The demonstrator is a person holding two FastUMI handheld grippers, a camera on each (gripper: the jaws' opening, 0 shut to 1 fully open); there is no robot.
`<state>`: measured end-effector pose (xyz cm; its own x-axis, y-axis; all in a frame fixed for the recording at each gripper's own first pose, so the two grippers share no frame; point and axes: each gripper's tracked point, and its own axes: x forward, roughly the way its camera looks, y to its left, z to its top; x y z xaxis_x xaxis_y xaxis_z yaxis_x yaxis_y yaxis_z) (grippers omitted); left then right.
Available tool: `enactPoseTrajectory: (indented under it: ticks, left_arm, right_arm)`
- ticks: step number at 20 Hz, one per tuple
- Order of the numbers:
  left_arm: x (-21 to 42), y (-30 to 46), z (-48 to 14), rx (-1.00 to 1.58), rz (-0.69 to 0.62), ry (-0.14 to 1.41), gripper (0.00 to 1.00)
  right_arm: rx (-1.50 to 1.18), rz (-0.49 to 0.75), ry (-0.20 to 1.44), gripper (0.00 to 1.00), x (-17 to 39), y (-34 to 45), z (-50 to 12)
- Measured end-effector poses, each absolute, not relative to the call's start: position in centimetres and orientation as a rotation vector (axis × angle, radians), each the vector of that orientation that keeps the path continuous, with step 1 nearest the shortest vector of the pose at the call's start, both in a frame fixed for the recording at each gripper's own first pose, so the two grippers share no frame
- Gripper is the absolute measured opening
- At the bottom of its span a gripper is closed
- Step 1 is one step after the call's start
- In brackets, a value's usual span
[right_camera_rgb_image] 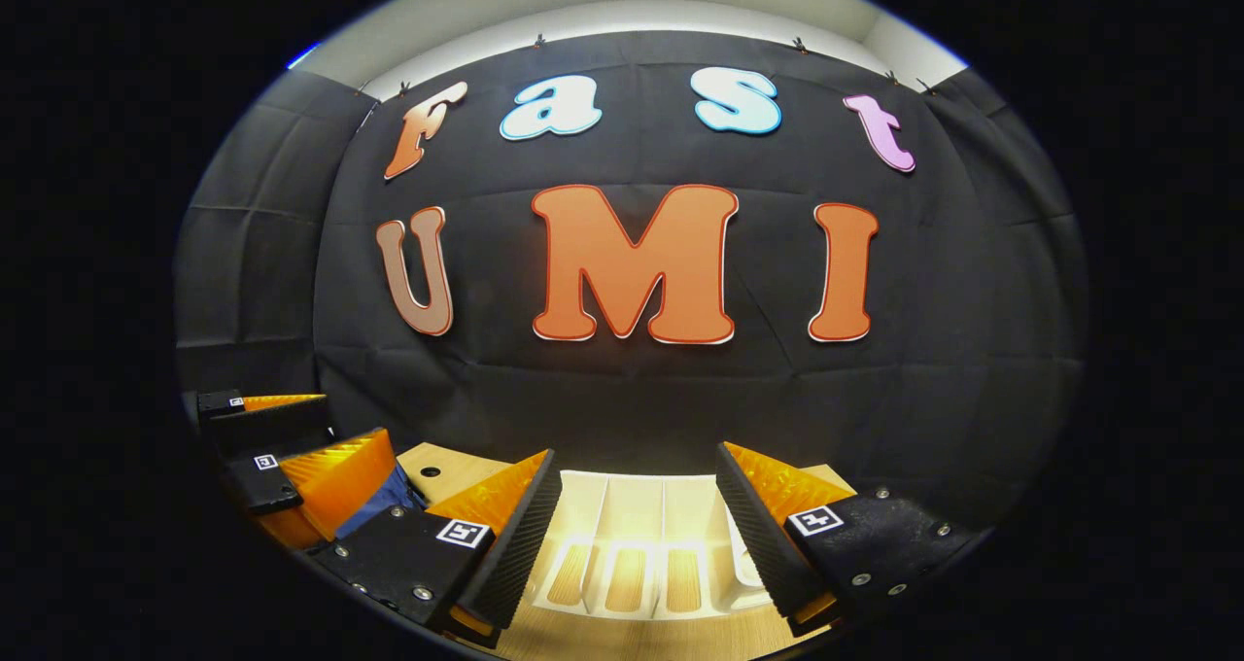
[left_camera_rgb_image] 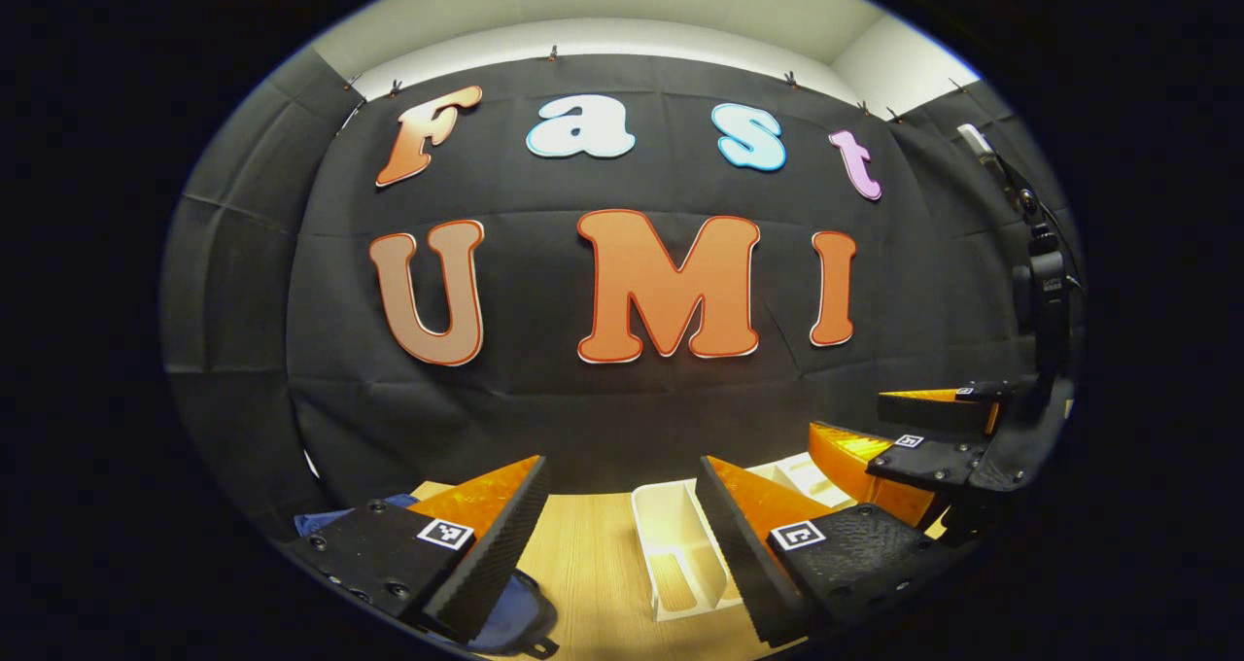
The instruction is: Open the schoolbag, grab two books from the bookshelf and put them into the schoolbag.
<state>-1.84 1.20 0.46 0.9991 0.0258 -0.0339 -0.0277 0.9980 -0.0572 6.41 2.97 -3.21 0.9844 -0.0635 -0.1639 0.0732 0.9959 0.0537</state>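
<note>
Both grippers, left gripper (left_camera_rgb_image: 622, 535) and right gripper (right_camera_rgb_image: 637, 525), spread wide, holding nothing, raised above the wooden table (left_camera_rgb_image: 593, 583). Schoolbag (left_camera_rgb_image: 510, 617) low beside the left finger; white bookshelf (right_camera_rgb_image: 632, 535) directly ahead, books not visible. Probably still the opening step: next, lower toward the bag.

- One white bookshelf (right_camera_rgb_image: 632, 544) is seen at the bottom centre of the right gripper view; four compartments can be counted in it, divided by upright partitions.
- One blue schoolbag (left_camera_rgb_image: 510, 617) is seen at the lower left of the left gripper view, partly hidden.
- One wooden tabletop (left_camera_rgb_image: 593, 564) is counted beneath them.
- Two grippers are counted: the left gripper (left_camera_rgb_image: 622, 491) and the right gripper (right_camera_rgb_image: 637, 481), each with two fingers held apart.
</note>
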Motion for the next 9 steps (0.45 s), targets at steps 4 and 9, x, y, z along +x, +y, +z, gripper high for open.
enactPoseTrajectory:
  ticks: [4, 9]
  left_arm:
    - [-1.95, 1.12, 0.47, -0.058, 0.011, 0.038, 0.95]
    - [-1.79, 1.23, 0.20, -0.059, 0.017, 0.047, 0.95]
  right_arm:
    - [0.048, -0.065, 0.160, 0.95, 6.49, 3.22, -3.15]
    - [0.044, -0.064, 0.163, 0.95, 6.46, 3.18, -3.32]
